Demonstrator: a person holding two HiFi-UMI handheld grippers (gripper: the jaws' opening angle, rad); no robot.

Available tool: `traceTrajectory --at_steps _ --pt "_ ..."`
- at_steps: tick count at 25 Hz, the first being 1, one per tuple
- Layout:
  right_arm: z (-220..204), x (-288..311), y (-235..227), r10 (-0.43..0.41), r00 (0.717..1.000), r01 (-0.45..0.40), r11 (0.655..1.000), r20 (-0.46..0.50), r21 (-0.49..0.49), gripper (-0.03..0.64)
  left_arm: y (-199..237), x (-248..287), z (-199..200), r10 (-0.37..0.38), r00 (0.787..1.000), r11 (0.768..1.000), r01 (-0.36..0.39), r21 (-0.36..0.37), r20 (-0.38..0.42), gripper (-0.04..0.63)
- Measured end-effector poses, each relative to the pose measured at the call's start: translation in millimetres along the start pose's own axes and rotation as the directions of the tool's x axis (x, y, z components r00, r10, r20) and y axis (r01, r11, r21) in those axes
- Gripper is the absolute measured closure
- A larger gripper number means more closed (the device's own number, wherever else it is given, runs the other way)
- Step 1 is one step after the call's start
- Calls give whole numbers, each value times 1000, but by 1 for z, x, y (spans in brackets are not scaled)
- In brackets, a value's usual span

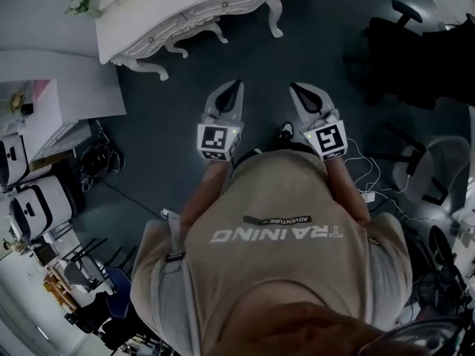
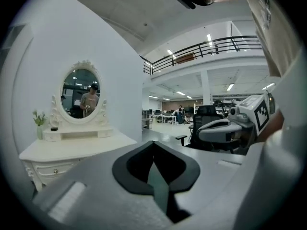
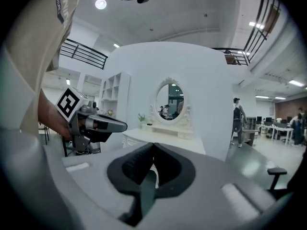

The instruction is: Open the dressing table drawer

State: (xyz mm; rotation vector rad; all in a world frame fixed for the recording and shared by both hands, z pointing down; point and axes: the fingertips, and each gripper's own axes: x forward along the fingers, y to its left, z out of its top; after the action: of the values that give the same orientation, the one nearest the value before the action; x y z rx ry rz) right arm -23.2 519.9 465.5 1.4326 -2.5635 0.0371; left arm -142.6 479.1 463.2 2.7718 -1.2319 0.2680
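The drawer (image 2: 53, 169) sits in the front of a white carved dressing table (image 2: 79, 145), under the top, with a small round knob. It looks closed, though the left gripper view shows it small and at an angle, so this is not certain. An oval mirror (image 2: 80, 96) in an ornate white frame stands on the table, and a small plant (image 2: 38, 120) stands at the table's left end.

In the head view the table (image 1: 185, 10) is at the top left, on a dark floor (image 1: 171, 132), well apart from both grippers. The left gripper (image 1: 237, 84) and right gripper (image 1: 295, 87) are held side by side in front of the person's chest, both pointing roughly ahead and slightly down, toward the floor to the right of the table.

The left gripper (image 2: 153, 143) has its jaws closed together with nothing between them. The right gripper (image 3: 152, 145) also has its jaws together and empty. In its view the table (image 3: 163, 137) and mirror (image 3: 169, 99) lie straight ahead beyond the jaw tips.

A black chair (image 1: 415, 47) stands at the right of the floor. White cables (image 1: 364, 173) trail on the floor near the person's right side.
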Motion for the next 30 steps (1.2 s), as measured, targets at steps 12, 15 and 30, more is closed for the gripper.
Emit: traceTrajectory --at_steps 12,15,30 --pt "-32 73 -81 149 989 -146 985 -20 91 614 40 88 -7 144 985 986 -151 -68 -92 588" --pt "-34 101 -92 158 987 -154 983 -40 100 614 61 104 -3 149 984 988 -152 -21 -99 588" --pt "19 257 -168 -23 993 22 1000 -115 -12 614 217 229 16 62 996 998 -62 5 -69 588"
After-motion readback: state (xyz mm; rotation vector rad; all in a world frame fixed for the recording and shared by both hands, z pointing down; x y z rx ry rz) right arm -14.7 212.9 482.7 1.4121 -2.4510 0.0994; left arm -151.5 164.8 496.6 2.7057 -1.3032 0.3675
